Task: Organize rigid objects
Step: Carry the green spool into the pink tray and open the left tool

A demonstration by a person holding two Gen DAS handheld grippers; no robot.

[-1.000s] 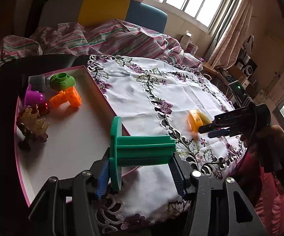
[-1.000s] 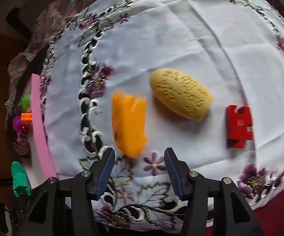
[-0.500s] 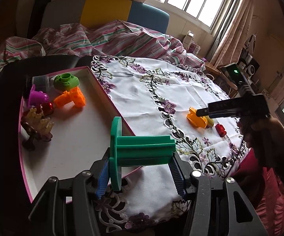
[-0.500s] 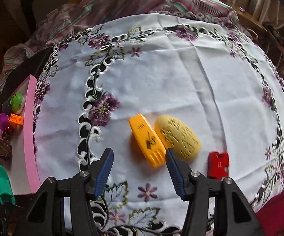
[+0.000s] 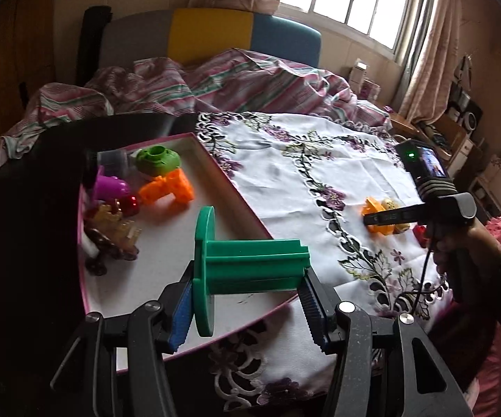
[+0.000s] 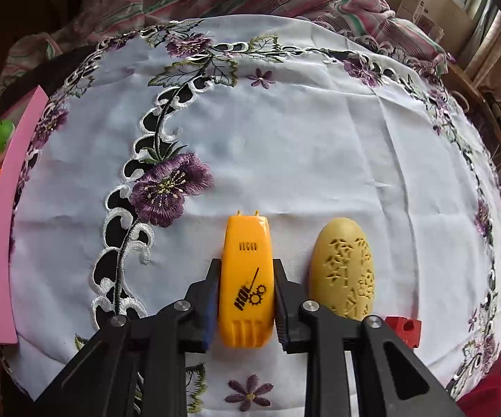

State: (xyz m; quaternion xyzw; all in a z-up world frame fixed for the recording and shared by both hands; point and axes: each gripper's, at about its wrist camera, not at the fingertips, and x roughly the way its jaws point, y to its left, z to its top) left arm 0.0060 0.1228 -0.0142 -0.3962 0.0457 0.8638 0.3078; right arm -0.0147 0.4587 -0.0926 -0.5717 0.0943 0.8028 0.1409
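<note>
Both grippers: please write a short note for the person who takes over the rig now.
Left gripper: shut on the green spool, held above the pink tray.
Right gripper: shut on the orange case, which lies on the tablecloth.
Done: several toys already in the tray.
Left: the spool, the case, the yellow oval and the red block.

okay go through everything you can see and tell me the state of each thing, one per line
Left tool: shut on the green spool, held over the tray.
Right tool: shut on the orange piece, on the tablecloth.
Yellow oval: lying free beside it.
Red block: lying free.
Tray: holds several toys.
</note>
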